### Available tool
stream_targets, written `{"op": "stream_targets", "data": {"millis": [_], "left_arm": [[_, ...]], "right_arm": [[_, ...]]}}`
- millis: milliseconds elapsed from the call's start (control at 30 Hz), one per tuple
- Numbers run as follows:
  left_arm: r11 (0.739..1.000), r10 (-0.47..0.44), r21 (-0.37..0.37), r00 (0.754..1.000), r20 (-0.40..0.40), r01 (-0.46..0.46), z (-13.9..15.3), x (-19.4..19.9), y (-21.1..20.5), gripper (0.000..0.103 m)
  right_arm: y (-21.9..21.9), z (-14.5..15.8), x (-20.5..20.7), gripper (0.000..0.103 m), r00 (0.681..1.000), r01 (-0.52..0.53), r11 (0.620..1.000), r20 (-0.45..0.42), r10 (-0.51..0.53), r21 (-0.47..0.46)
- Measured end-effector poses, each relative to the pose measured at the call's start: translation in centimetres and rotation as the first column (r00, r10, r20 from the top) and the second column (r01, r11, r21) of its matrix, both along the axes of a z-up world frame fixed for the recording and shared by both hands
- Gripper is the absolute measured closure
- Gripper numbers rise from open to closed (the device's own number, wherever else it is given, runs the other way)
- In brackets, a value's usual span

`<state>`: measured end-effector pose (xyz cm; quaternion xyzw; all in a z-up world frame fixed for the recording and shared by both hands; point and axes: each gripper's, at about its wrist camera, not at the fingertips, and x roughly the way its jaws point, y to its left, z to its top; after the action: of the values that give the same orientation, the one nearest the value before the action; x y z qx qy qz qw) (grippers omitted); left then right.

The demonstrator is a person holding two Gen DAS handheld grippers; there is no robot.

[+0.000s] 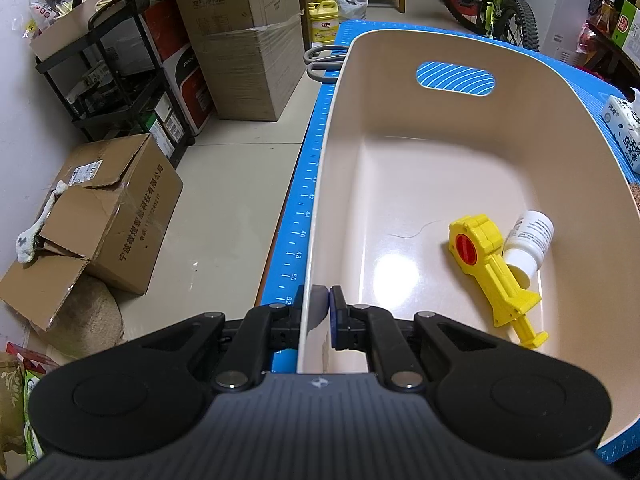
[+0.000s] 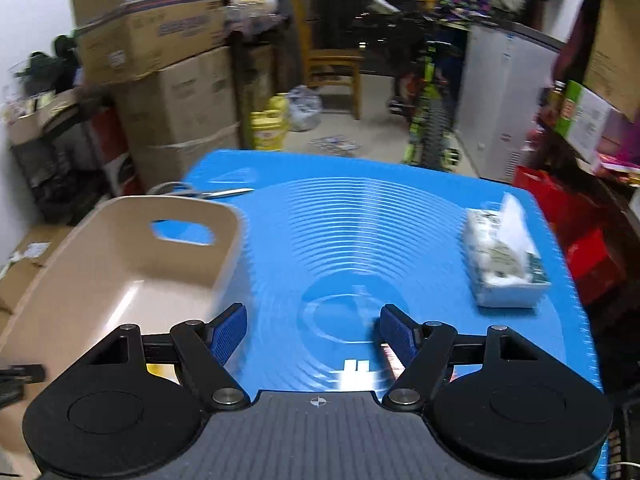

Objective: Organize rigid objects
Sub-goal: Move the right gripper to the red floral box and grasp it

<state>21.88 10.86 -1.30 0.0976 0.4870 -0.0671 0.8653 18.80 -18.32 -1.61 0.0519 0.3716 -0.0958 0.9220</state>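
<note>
The left tongs [image 1: 323, 308] clench the near wall of the beige plastic bin [image 1: 400, 184], which already holds a yellow plastic toy [image 1: 490, 268] and a small white bottle [image 1: 528, 240], while the right tongs [image 2: 314, 334] are released over the blue worktop [image 2: 360, 216], so grey-handled scissors [image 2: 208, 192] seem left.

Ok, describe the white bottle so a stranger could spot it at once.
Start at the beige tub on the blue mat. Two things lie on its floor near one side wall. The white bottle is the small labelled cylinder on its side, touching the yellow plastic toy.
</note>
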Motion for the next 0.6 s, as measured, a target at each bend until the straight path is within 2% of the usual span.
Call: {"op": "stream_targets", "data": {"millis": [267, 600], "left_arm": [[1.000, 0.008, 0.006, 1.000, -0.001, -0.008, 0.1, 0.1, -0.2, 0.091], [1.000, 0.017, 0.006, 1.000, -0.003, -0.017, 0.1, 0.1, -0.3, 0.090]], "right_arm": [[-5.0, -3.7, -0.1, 0.024, 0.993, 0.097, 0.995, -0.062, -0.099, -0.025], [-7.3, -8.6, 0.6, 0.024, 0.988, 0.050, 0.999, -0.149, -0.047, 0.012]]}}
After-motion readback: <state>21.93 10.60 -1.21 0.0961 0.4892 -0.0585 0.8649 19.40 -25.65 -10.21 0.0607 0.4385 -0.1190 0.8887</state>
